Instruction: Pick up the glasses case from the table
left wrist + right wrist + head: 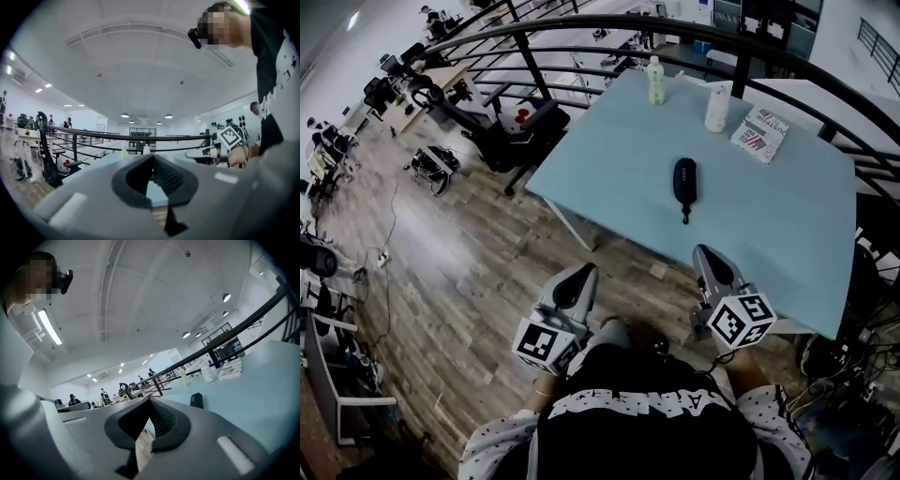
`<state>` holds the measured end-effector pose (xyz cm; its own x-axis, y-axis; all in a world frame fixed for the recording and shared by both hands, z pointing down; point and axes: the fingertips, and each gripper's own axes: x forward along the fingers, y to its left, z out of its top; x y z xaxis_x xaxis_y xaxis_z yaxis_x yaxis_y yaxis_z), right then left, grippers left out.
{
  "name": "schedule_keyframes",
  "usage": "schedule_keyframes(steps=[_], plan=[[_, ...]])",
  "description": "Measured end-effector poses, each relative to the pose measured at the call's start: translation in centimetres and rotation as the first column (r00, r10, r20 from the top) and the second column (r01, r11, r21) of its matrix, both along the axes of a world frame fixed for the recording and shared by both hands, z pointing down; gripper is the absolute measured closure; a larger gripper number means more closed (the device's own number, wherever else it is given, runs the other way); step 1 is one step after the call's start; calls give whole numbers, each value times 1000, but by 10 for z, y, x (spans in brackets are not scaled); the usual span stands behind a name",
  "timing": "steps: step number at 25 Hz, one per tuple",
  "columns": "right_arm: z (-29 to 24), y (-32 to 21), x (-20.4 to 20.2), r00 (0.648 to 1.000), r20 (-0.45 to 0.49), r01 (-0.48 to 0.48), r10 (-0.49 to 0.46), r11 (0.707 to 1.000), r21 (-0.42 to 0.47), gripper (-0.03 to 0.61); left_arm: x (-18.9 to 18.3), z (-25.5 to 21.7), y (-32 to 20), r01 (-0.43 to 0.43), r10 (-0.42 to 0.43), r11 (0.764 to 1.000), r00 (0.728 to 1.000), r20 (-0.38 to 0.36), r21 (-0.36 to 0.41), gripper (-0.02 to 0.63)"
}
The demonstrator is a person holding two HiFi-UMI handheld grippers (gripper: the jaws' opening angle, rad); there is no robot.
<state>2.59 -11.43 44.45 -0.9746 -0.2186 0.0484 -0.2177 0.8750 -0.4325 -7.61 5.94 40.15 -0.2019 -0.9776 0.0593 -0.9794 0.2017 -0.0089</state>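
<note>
The black glasses case (684, 180) lies lengthwise in the middle of the pale blue table (797, 225), with a short cord at its near end. In the right gripper view the glasses case (196, 400) shows as a small dark block ahead on the table. My left gripper (584, 272) hangs over the wooden floor short of the table's near edge, shut and empty. My right gripper (705, 253) reaches the table's near edge, well short of the case, also shut and empty. Both jaw pairs meet at their tips in their own views: the left gripper (152, 159) and the right gripper (149, 401).
At the table's far end stand a green-tinted bottle (655, 81), a white bottle (717, 108) and a printed box (759, 132). A curved black railing (581, 23) runs behind the table. An office chair (511, 136) stands at the table's left, cables lie on the wooden floor (459, 262).
</note>
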Motion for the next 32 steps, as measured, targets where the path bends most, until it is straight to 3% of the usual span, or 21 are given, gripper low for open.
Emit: schedule_keyframes(steps=[7, 15, 32], plan=[[3, -19, 5, 998, -22, -51, 51, 999, 12, 573, -7, 1, -40, -77, 78, 997, 997, -10, 20, 614], [0, -62, -2, 988, -48, -145, 146, 989, 25, 573, -20, -7, -115, -217, 218, 976, 975, -32, 36, 614], [-6, -151, -65, 935, -71, -345, 346, 938, 25, 572, -116, -10, -235, -385, 385, 922, 923, -11, 35, 614]])
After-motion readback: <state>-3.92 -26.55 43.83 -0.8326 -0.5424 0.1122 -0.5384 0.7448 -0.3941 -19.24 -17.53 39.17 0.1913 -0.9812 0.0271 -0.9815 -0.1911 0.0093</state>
